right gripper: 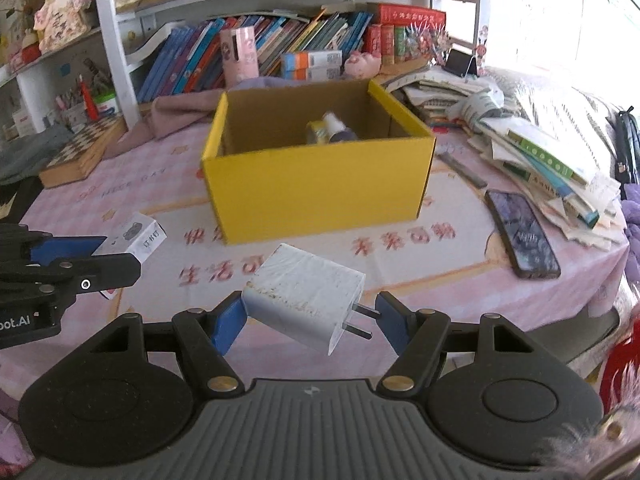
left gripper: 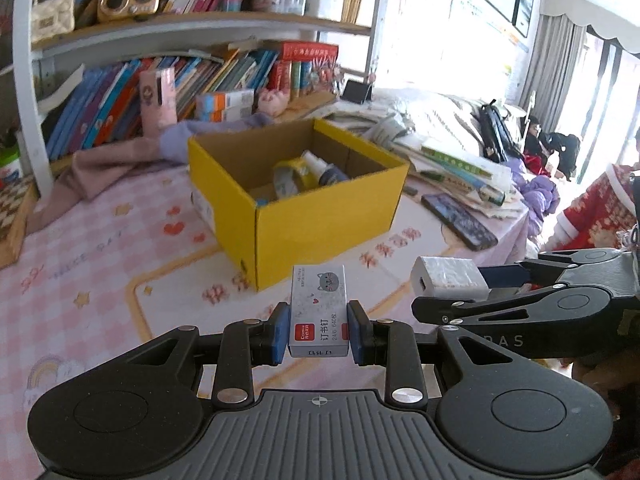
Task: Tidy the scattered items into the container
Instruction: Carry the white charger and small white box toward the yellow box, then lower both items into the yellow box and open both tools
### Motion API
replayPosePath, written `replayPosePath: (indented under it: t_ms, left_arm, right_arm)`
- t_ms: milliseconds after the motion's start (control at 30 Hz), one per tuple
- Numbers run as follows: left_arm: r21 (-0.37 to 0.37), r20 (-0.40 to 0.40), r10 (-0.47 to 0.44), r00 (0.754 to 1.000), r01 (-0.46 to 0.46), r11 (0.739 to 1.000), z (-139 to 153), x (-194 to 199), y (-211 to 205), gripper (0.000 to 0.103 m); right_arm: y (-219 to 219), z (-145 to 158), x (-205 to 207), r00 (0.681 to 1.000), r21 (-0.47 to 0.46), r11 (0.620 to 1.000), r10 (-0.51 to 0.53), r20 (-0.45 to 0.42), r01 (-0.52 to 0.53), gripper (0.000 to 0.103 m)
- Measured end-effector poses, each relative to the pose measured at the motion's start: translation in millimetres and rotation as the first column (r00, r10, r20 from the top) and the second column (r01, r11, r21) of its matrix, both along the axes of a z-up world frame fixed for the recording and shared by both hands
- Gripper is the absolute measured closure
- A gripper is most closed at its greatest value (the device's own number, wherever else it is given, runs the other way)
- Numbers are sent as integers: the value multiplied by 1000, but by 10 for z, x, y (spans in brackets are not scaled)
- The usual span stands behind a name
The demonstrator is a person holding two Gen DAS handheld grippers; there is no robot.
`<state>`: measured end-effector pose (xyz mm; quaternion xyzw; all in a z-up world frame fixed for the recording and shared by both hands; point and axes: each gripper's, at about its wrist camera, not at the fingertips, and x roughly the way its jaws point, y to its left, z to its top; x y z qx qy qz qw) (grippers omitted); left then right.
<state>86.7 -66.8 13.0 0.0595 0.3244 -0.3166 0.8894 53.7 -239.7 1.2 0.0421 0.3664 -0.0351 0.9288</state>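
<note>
Above a pink tablecloth, the left gripper [left gripper: 319, 330] grasps a staple box [left gripper: 319, 312] and the right gripper [right gripper: 310, 316] a white charger [right gripper: 304, 300], both short of the yellow box [right gripper: 320, 184]; each should clear its rim before releasing.

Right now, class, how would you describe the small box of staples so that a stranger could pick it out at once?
Find the open yellow cardboard box on the pink tablecloth. In front of it, the left hand-held gripper pinches a small grey-white box of staples. Unlike the plain white charger beside it, it has a cartoon cat face.
</note>
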Motion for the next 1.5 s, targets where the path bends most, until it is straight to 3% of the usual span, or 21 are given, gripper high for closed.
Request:
replayPosePath:
  t_ms: [267,433,667,833,1033,1167,1267,1500]
  left_arm:
    - [-29,100,30,994,-28,999,211,326,-347,74]
    - [-21,112,97,989,-95,995,271,660,-631,74]
    - [38,107,168,980,-172,984,171,1129,-1027,74]
    - [142,87,150,985,-161,977,2,1448,-1345,74]
    - [174,8,241,971,-238,955,-186,1793,-1485,74]
    - [212,-30,275,961,-263,941,-308,1869,-1494,74]
    - [234,-51,302,952,-283,930,-382,1898,-1485,74]
    - [247,-44,331,943,-311,918,-373,1856,-1488,72]
  right_arm:
    - [-383,268,489,993,-34,998,63,104,-59,34]
    - [-666,447,913,978,-61,990,132,160,-124,34]
    - [-950,477,1665,957,-65,969,245,155,-238,34]
    - [-911,576,2361,920,-52,930,367,134,-364,34]
    - [-608,350,3053,879,-24,879,477,-11,-477,34]
    - [-429,61,3249,835,-8,839,540,-109,-544,34]
    - [-390,-123,3306,819,-2,829,553,-155,-560,34]
    - [-354,-200,3372,800,-20,808,579,-155,-589,34]
